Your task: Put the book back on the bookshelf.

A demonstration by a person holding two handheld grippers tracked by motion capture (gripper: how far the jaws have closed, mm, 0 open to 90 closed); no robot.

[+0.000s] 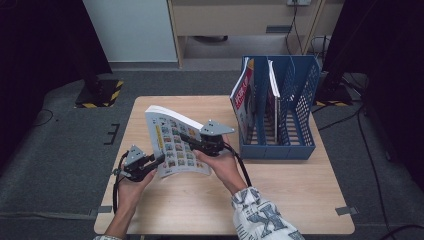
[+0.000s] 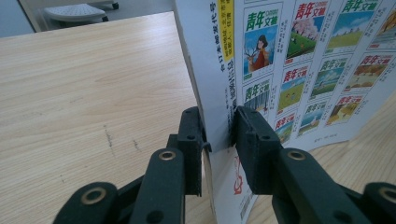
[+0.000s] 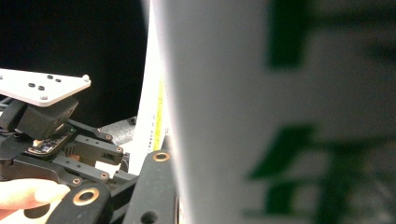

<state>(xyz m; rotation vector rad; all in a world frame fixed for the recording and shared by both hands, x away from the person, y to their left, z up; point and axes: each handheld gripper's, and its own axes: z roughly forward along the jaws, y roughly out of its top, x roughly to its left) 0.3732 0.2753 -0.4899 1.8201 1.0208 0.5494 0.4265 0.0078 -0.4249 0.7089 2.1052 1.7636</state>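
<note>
A magazine (image 1: 172, 142) with a grid of small colourful cover pictures is held tilted above the wooden table (image 1: 285, 195). My left gripper (image 1: 156, 161) is shut on its lower left corner. In the left gripper view the two black jaws pinch the magazine (image 2: 299, 65) near its spine, where the left gripper (image 2: 217, 133) closes on the paper. My right gripper (image 1: 191, 139) is shut on the magazine's right side, the hand beneath it. In the right gripper view the magazine (image 3: 280, 116) is a close blur beside one black jaw.
A blue file rack (image 1: 302, 112) stands on the table's right half. A red-covered magazine (image 1: 242, 95) and another one (image 1: 272, 82) stand upright in its left slots. The left gripper (image 3: 51, 126) and a fingertip show in the right gripper view.
</note>
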